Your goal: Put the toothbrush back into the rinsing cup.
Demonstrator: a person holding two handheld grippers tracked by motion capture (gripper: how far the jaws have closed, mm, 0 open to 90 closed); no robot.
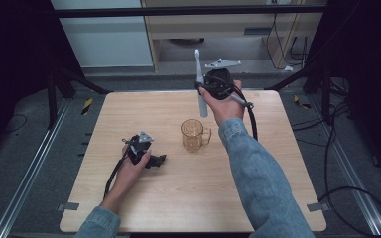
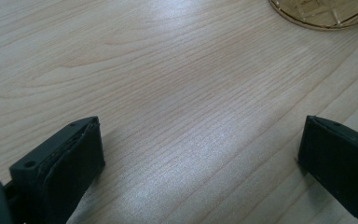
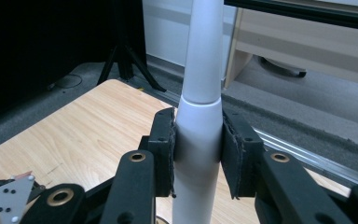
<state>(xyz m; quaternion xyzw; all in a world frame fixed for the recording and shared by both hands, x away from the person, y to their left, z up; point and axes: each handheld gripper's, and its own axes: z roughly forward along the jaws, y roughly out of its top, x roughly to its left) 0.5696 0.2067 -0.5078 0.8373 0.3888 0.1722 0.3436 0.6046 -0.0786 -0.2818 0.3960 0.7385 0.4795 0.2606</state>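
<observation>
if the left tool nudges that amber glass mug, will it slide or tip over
The mug looks squat with a broad base, upright on the smooth wooden table, so a low push would probably slide it rather than tip it. Its handle sticks out to one side, so it may swivel as it goes. It appears to be patterned glass, likely rigid and breakable if knocked off.

High view overhead; gripper views close; table (image 1: 144,208) shared.

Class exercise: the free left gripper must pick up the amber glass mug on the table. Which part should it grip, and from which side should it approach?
Probably the mug body, approached from its left. It stands upright with its handle pointing right, away from the open left gripper, so the round wall on that side is bare and nearest, if the jaws span it.
</observation>
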